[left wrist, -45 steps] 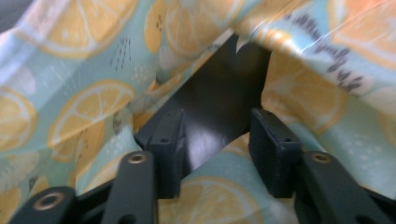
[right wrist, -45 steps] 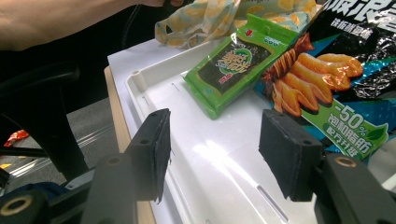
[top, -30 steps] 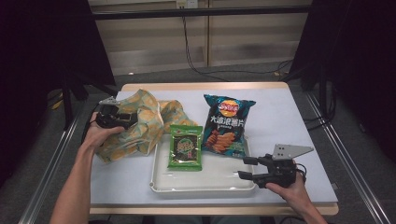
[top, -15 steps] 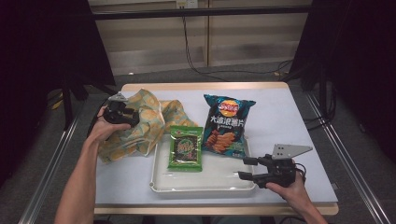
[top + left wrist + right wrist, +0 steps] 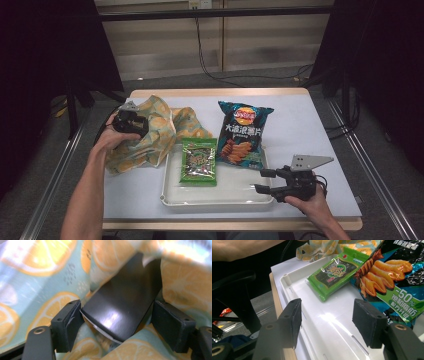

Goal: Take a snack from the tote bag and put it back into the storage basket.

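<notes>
The bag (image 5: pixel 150 132), soft cloth printed with orange slices on pale blue-green, lies crumpled at the left of the table (image 5: pixel 310 125), just left of the tray (image 5: pixel 220 197). The left claw (image 5: pixel 131 122) is pushed into its folds; its jaws have just been opening and stand spread around a glossy black flat thing (image 5: pixel 125 307) without pressing it. The right claw (image 5: pixel 267 181) gapes empty over the tray's near right corner.

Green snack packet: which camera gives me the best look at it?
The right gripper view: the green snack packet lies close, its label facing up in the white tray. The high view shows it small. The left gripper view faces the orange-print bag.
</notes>
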The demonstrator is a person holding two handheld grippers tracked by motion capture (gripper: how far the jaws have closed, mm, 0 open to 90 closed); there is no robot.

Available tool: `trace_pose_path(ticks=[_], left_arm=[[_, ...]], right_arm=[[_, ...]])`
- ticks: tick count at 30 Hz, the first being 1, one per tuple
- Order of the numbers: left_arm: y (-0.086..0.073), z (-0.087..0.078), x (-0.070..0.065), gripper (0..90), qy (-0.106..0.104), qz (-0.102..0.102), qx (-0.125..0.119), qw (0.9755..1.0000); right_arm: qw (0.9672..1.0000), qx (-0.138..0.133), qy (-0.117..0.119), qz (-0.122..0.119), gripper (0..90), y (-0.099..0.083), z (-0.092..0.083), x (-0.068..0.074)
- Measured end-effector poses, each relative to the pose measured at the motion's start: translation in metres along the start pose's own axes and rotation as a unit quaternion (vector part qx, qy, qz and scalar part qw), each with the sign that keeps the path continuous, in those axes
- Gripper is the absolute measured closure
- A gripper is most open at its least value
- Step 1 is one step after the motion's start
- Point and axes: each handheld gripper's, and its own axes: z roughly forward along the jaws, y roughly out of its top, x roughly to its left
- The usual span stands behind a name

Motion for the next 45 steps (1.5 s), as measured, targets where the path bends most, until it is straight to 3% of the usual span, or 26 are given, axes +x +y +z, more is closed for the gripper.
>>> trace_pose_path(ticks=[1, 3, 7, 15, 17, 22, 25, 26, 32, 36, 39, 41, 44, 45], left_arm=[[-0.002, 0.003, 0.001, 25.5, 0.001, -0.005, 0.015, 0.9999], [-0.004, 0.004, 0.003, 26.2, 0.001, -0.008, 0.022, 0.9997], [-0.003, 0.005, 0.001, 28.6, 0.003, -0.003, 0.018, 0.9998], [-0.003, 0.002, 0.003, 34.1, -0.001, 0.001, 0.035, 0.9994], [-0.002, -0.003, 0.004, 36.9, -0.004, -0.007, 0.038, 0.9992], [-0.001, -0.018, 0.006, 40.6, -0.021, -0.027, 0.024, 0.9992], [0.002, -0.024, 0.005, 41.7, -0.013, -0.029, 0.01, 0.9994], [0.006, -0.029, 0.003, 41.9, -0.021, -0.027, 0.004, 0.9994], [0.009, -0.033, 0.001, 42.4, -0.016, -0.02, 0.002, 0.9997], [0.001, -0.032, 0.003, 42.0, -0.009, -0.019, 0.014, 0.9997], [-0.016, -0.026, 0.008, 41.5, -0.011, -0.031, 0.03, 0.999], [-0.021, -0.022, 0.007, 41.1, -0.017, -0.041, 0.025, 0.9987], [-0.022, -0.019, 0.006, 39.6, -0.003, -0.036, 0.016, 0.9992], [-0.02, -0.019, 0.006, 38.5, -0.009, -0.035, 0.014, 0.9992]], right_arm=[[1.0, 0.0, -0.002, 0.0, 40.6, 0.0, 0.0, 0.0], [1.0, 0.001, -0.001, 0.0, 40.6, 0.0, 0.0, 0.0], [1.0, 0.0, 0.0, -0.001, 40.6, 0.0, 0.0, 0.0], [1.0, 0.0, 0.0, -0.001, 40.5, -0.001, 0.0, 0.0], [1.0, 0.0, -0.001, -0.001, 40.3, -0.001, 0.0, 0.0], [1.0, -0.001, -0.002, 0.0, 40.3, 0.0, 0.0, 0.0], [1.0, 0.0, -0.003, 0.0, 40.2, 0.0, 0.001, 0.0], [1.0, 0.0, -0.002, 0.0, 40.2, 0.0, 0.001, 0.0], [1.0, 0.002, -0.002, 0.0, 40.2, 0.0, 0.002, 0.002], [1.0, 0.002, -0.003, 0.0, 40.1, 0.0, 0.001, 0.002], [1.0, 0.001, -0.005, 0.002, 40.0, -0.001, 0.0, 0.0], [1.0, 0.001, -0.005, 0.002, 40.0, 0.0, 0.0, 0.001], [1.0, 0.0, -0.005, 0.001, 39.8, 0.0, 0.0, 0.001], [1.0, -0.001, -0.005, 0.001, 39.8, 0.0, 0.0, 0.001]])
